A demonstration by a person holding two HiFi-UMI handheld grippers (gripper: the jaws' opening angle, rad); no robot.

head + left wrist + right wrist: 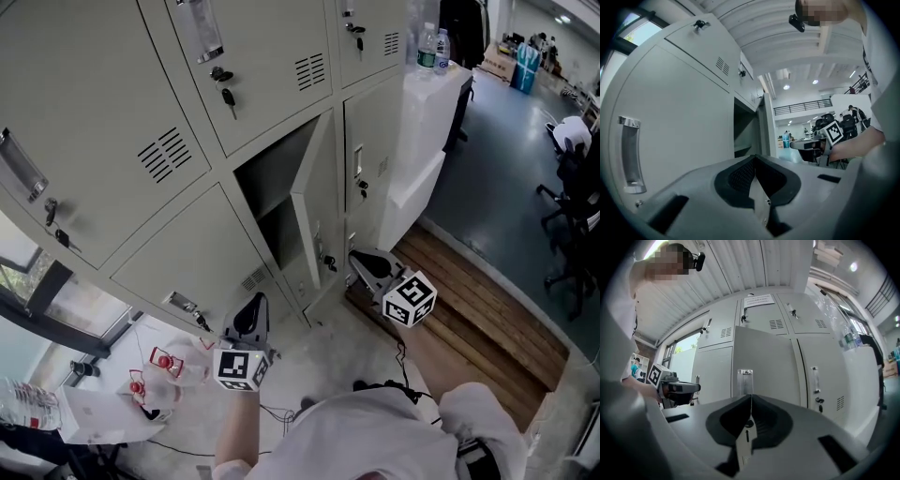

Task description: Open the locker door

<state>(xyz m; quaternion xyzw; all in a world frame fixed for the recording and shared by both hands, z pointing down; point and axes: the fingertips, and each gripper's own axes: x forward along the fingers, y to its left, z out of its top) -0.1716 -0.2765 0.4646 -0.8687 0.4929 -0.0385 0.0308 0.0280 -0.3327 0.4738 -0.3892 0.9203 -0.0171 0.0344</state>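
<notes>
The pale grey metal locker door (314,202) is standing partly open. The right tongs (751,398) are facing its outer face, pressed together and empty. The left tongs (754,159) are likewise closed and empty. Widening it is likely requiring contact at the free edge, following the hinge arc.

Left claw (254,302) shut and level, right claw (357,256) shut too — both pointing forward, apart

Six pale grey metal locker doors (94,112) show in the head view, one open locker door (314,211) among them. Two clear plastic bottles (427,45) stand on one white surface (441,94). Two grey tongs appear, left tongs (255,302) and right tongs (356,255), each with one black-and-white marker cube (410,298).
</notes>
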